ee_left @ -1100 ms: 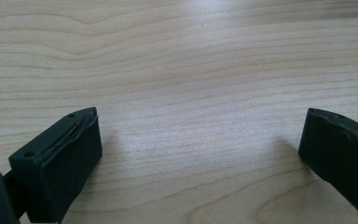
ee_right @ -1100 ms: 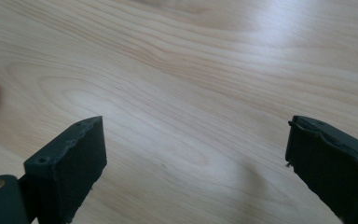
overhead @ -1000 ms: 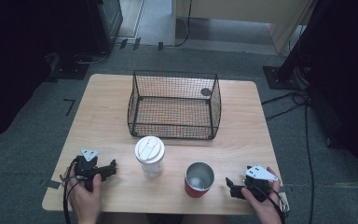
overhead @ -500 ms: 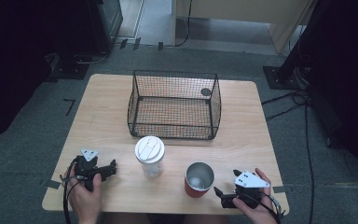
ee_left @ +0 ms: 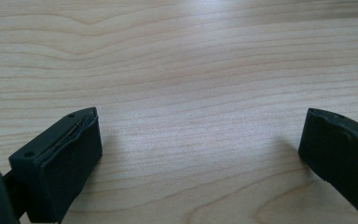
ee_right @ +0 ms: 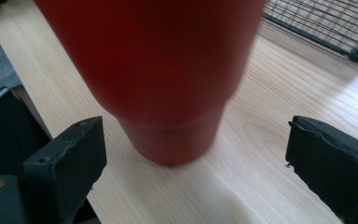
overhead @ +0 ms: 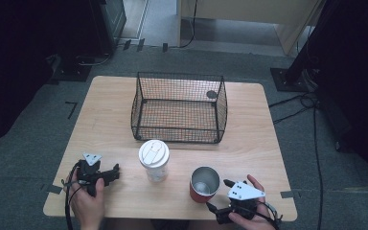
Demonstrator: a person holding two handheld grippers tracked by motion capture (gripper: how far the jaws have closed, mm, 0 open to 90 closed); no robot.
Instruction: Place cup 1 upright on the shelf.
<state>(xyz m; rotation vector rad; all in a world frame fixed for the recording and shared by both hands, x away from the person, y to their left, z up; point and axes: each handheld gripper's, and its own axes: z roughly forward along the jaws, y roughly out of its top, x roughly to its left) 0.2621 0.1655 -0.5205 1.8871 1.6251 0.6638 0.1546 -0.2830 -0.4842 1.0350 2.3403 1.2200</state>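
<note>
Red cup (overhead: 204,184): it stands upright on the table (overhead: 110,120), near the front edge, its mouth open and the inside metal-coloured. In the right gripper view the red cup (ee_right: 161,79) is very close, in front of the gap between the jaws.
Right gripper (overhead: 219,203): just beside the red cup, on the side of the front edge. Its jaws stand wide apart and hold nothing; you do not touch the cup yet.
Left gripper (overhead: 112,173): well apart from the red cup, beyond the white-lidded cup. Jaws wide, nothing between them but bare wood.
White-lidded cup (overhead: 154,160): near the red cup, upright, untouched.
Wire basket (overhead: 178,107): behind the red cup, toward the table's far edge, a small dark thing at its back wall.
Progress: I judge only the approach is made. Closing on the cup and lifting it are left for you.
</note>
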